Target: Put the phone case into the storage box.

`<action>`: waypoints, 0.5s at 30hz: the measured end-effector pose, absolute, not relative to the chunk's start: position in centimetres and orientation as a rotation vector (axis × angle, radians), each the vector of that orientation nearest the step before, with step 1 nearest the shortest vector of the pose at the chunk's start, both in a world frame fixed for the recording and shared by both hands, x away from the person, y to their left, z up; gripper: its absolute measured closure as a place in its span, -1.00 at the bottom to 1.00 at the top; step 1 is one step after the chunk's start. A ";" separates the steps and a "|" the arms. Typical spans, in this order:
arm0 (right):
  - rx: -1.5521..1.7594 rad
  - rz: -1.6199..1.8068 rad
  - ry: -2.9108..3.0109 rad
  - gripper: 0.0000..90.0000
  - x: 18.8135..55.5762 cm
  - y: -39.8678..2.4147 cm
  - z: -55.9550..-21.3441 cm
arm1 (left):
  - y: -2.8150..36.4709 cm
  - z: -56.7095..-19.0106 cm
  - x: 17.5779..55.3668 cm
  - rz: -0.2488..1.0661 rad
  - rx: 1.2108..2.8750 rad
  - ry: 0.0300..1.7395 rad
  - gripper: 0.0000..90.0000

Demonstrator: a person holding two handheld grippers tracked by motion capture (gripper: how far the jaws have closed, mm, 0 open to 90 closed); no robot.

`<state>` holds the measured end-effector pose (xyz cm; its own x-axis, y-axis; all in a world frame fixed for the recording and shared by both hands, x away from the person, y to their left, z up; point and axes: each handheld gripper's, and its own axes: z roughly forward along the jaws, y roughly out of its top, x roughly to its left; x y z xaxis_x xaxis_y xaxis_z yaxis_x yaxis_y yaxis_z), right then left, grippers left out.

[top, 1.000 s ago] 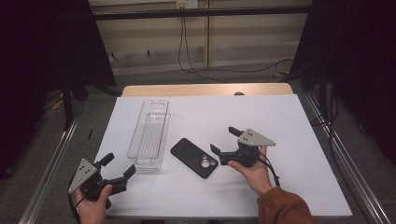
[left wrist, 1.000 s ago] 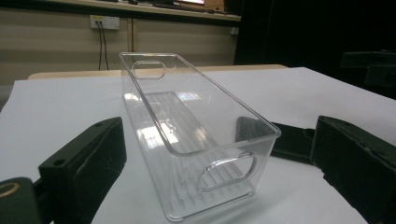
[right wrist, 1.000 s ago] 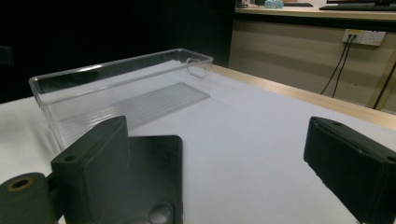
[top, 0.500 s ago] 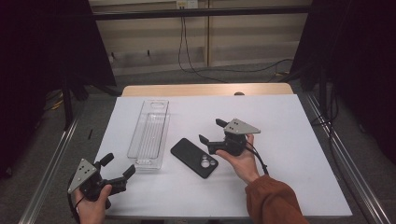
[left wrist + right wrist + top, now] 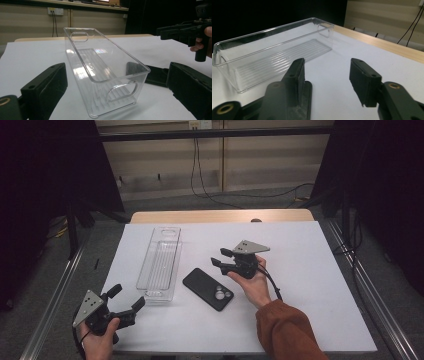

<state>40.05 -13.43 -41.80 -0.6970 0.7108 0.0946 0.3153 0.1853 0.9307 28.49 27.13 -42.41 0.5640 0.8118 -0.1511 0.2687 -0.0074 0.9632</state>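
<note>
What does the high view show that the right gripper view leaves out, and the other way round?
High view: the black phone lying back up beside the clear tray, and the left gripper at the table's near corner. Right gripper view: the right gripper up close, jaws just closed partway with nothing between them. Both: the tray's ribbed floor and the white table.

no readable text, labels or numbers anywhere

High view overhead looking forward, both tool views low, close, sharing the clear tray (image 5: 105, 75).
</note>
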 end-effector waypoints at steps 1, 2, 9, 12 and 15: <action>0.968 1.518 2.108 0.16 40.1 -13.4 -41.8 | 27.2 -42.4 28.5 0.550 1.568 0.943 -0.92; 0.960 1.519 2.143 0.34 40.2 -13.2 -41.7 | 27.2 -42.4 28.5 0.550 1.567 0.943 -0.92; 0.963 1.484 2.232 0.77 40.9 -12.9 -41.6 | 27.1 -42.4 28.5 0.546 1.572 0.942 -0.92; 0.990 1.483 2.266 0.95 41.4 -12.9 -41.6 | 27.1 -42.4 28.5 0.547 1.573 0.943 -0.92; 1.015 1.447 2.314 1.00 42.0 -12.9 -41.7 | 27.1 -42.4 28.5 0.548 1.570 0.944 -0.92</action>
